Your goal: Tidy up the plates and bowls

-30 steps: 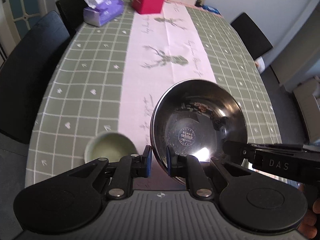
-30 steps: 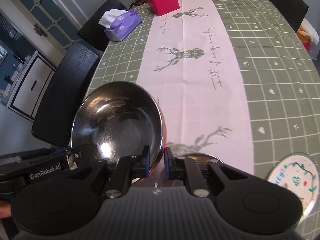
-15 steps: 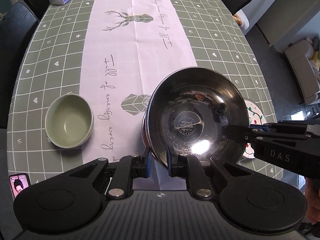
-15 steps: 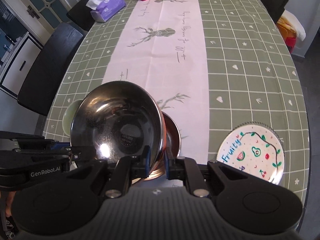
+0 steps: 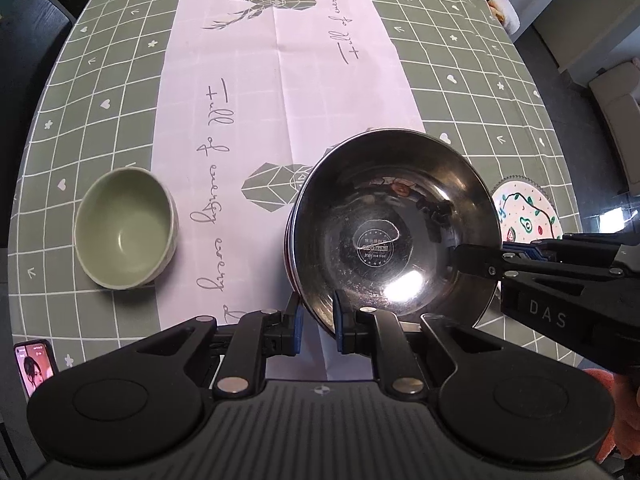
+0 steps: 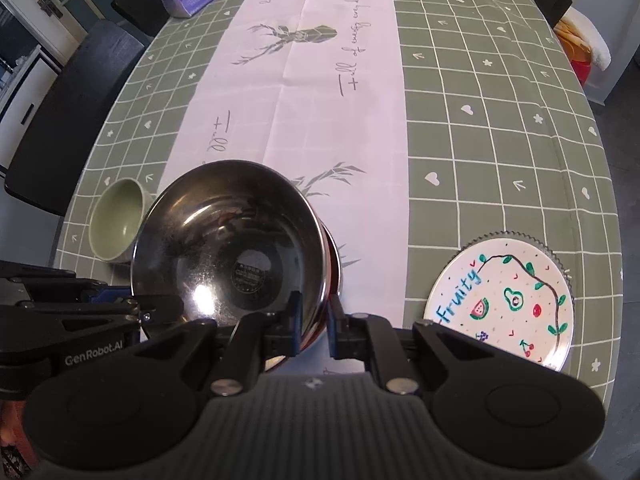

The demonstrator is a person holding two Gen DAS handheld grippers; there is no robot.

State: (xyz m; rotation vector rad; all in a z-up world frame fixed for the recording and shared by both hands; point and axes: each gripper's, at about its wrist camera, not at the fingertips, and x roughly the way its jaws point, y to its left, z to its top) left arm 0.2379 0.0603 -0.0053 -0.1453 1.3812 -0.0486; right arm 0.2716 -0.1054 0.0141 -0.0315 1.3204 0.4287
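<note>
From the left wrist, the left gripper (image 5: 316, 322) is clenched on the near rim of the steel bowl (image 5: 394, 228), one blue pad inside, one outside. The right gripper (image 5: 476, 258) pinches the bowl's right rim. A green bowl (image 5: 124, 228) sits apart on the left.

From the right wrist, the right gripper (image 6: 311, 322) clamps the steel bowl's (image 6: 228, 248) near rim, above a second steel bowl (image 6: 334, 264). The fruit plate (image 6: 504, 300) lies to the right on the tablecloth (image 6: 480, 120).
</note>
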